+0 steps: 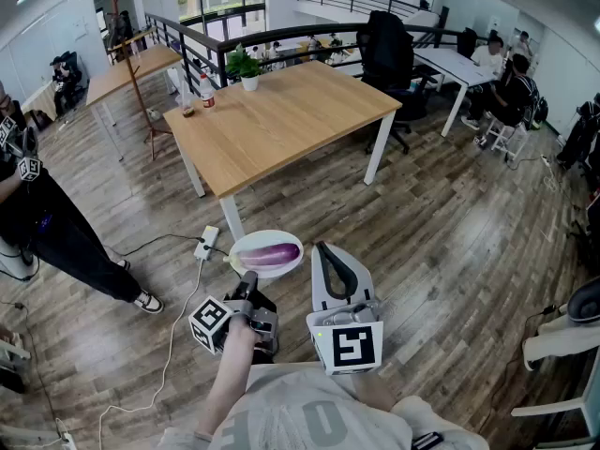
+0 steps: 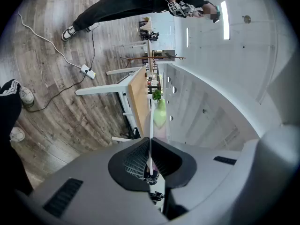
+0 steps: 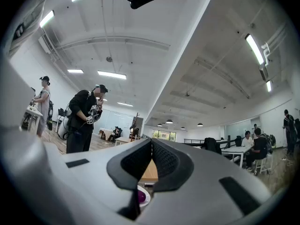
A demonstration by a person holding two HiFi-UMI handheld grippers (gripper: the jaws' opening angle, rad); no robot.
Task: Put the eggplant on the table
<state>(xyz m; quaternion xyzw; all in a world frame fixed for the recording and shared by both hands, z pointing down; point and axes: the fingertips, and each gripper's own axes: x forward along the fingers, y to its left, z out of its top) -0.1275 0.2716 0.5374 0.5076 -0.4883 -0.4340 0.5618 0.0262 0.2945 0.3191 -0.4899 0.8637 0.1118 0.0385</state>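
Note:
A purple eggplant (image 1: 269, 252) lies on a white plate (image 1: 246, 245) that hangs in the air above the wooden floor, short of the light wooden table (image 1: 281, 120). My left gripper (image 1: 248, 280) is shut on the plate's near rim. In the left gripper view the plate (image 2: 150, 125) shows edge-on between the jaws of the left gripper (image 2: 150, 144). My right gripper (image 1: 324, 249) is just right of the plate, shut and holding nothing. In the right gripper view, below the closed tips of the right gripper (image 3: 151, 141), the eggplant (image 3: 141, 196) shows.
On the table's far left corner stand a bottle (image 1: 207, 92) and a potted plant (image 1: 246, 67). A person in black (image 1: 42, 218) stands at the left. A power strip (image 1: 207, 242) with its cable lies on the floor by the table leg. Seated people (image 1: 511, 92) are at the back right.

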